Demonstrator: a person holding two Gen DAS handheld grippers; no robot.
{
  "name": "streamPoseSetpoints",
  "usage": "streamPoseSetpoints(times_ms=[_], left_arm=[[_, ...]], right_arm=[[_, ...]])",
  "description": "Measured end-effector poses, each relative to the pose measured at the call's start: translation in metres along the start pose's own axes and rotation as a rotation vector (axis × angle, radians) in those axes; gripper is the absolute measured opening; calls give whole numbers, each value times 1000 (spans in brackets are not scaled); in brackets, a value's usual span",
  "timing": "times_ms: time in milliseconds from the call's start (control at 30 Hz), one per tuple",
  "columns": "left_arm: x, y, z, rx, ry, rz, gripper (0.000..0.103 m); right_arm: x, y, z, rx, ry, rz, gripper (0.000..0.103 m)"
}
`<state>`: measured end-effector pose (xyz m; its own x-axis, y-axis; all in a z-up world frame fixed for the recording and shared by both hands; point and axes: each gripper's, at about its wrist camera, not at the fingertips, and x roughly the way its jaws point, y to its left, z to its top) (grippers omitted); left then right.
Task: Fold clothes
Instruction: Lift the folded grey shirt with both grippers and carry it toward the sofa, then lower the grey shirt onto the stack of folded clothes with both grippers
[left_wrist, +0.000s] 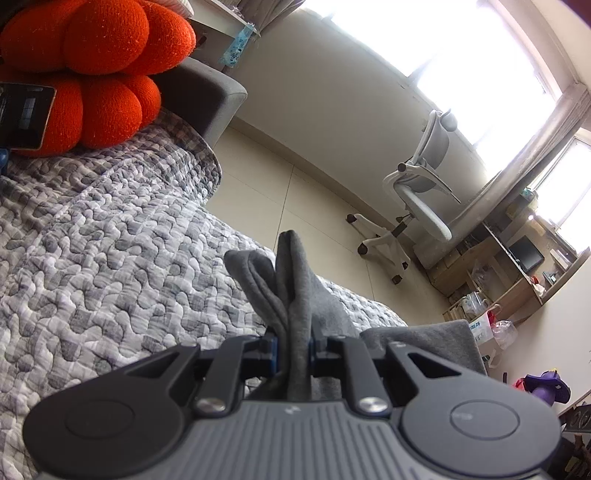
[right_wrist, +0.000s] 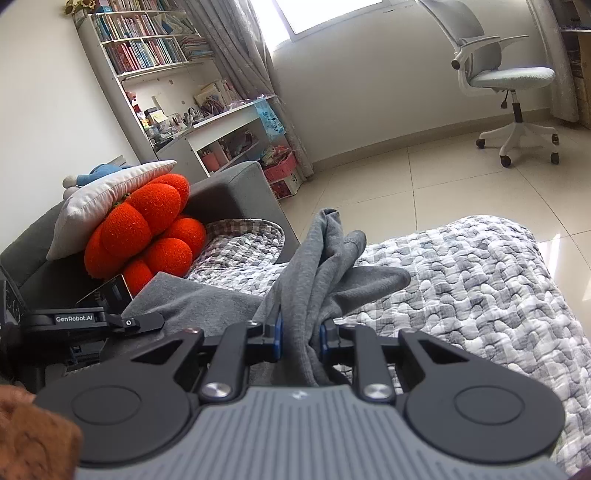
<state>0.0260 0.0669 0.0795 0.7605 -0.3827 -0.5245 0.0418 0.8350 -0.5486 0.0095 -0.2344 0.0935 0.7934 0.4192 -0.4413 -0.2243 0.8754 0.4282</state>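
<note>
Left tool (left_wrist: 293, 349) pinched on bunched grey garment (left_wrist: 295, 280) above quilted bedspread (left_wrist: 110, 240).

Garment (right_wrist: 314, 280) between the jaws: plain mid-grey. Jaw pads (right_wrist: 277, 336): blue; gripper body: black and grey. Quilt (left_wrist: 110, 258) beneath the jaws: grey-and-white check. Cushion (right_wrist: 147, 229) left of the jaws: bright orange. Chair (right_wrist: 509, 77) beyond the jaws: white and pale grey.

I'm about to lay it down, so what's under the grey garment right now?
Under the grey garment lies a grey-and-white quilted cover, bare to the right. Whatever sits beneath the spread cloth is hidden.
</note>
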Motion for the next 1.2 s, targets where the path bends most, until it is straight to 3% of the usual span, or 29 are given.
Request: streamPoseSetpoints(times_ms=[367, 567, 833, 1033, 1200], left_arm=[[-29, 1, 4, -1, -36, -1, 14], [-67, 24, 11, -6, -79, 26, 14], [-156, 91, 12, -191, -208, 57, 13], [-249, 154, -11, -244, -365, 170, 13], [-312, 204, -35, -352, -438, 266, 13]], right_arm=[[-1, 38, -3, -50, -5, -18, 22], [5, 79, -6, -105, 1, 1, 22], [25, 158, -20, -198, 41, 65, 22], [47, 247, -46, -330, 71, 249, 22], [73, 310, -66, -392, 167, 388, 21]])
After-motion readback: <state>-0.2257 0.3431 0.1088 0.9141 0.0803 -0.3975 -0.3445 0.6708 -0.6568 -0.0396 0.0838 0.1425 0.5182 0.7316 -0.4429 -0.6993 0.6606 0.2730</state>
